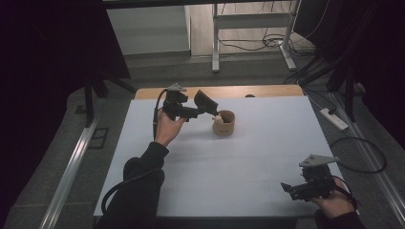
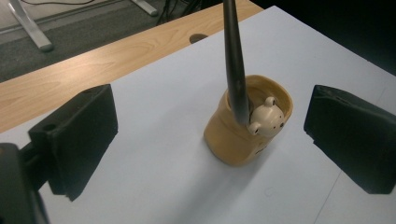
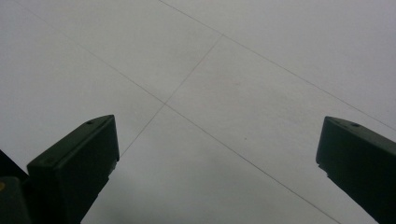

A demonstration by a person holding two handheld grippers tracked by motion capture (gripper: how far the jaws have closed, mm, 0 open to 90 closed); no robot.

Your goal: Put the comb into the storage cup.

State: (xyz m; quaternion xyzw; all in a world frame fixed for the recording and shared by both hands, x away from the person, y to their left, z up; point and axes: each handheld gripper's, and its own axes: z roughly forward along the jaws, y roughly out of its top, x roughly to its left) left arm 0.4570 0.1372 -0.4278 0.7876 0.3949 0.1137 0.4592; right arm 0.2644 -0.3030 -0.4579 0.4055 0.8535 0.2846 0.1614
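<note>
Left gripper (image 1: 203,109), jaws spread, hangs at ten o'clock of the cup (image 1: 224,122), nothing pinched. Cup stands upright on the worktop (image 1: 267,143), far centre; a dark stick (image 2: 235,65) leans inside, beside a small bear head (image 2: 268,120). Likely ceramic: stiff, slick, breakable. Best taken across the outer wall. Right gripper (image 1: 298,188), jaws spread, idles at five o'clock.

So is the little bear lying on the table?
No, the bear sits inside the tan cup, beside a dark stick.
</note>
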